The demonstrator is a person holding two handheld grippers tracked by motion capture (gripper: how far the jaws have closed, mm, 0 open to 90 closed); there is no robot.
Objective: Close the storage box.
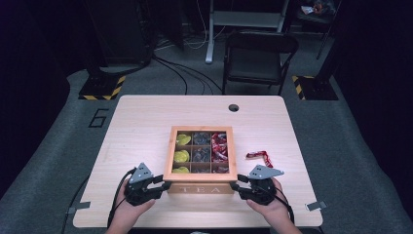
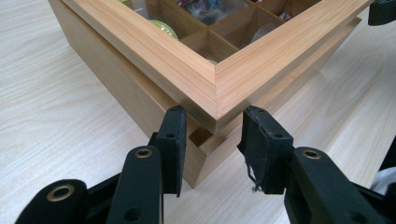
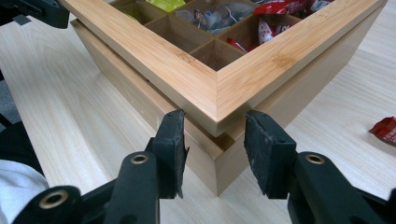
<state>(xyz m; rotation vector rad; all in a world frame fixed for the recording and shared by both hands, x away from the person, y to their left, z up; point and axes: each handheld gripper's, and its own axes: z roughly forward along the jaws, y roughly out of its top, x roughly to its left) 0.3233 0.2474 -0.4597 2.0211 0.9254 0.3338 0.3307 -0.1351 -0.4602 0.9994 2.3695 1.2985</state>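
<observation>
A wooden tea box (image 1: pixel 200 187) marked TEA stands at the table's near middle. Its framed window lid (image 1: pixel 168 156) sits slightly raised, and a gap shows over the base (image 2: pixel 140 100) at both near corners. My left gripper (image 1: pixel 165 185) is shut on the lid's near left corner (image 2: pixel 215 100), one pad on each side of it. My right gripper (image 1: pixel 234 186) grips the near right corner (image 3: pixel 217 105) the same way. Under the lid lie yellow-green packets (image 1: pixel 182 156), grey ones (image 1: pixel 200 155) and red ones (image 1: pixel 219 146).
A loose red packet (image 1: pixel 259 157) lies on the table to the right of the box, also visible as the red packet (image 3: pixel 385 129) in the right gripper view. A cable hole (image 1: pixel 234 107) sits near the far edge. A folding chair (image 1: pixel 258 58) stands beyond the table.
</observation>
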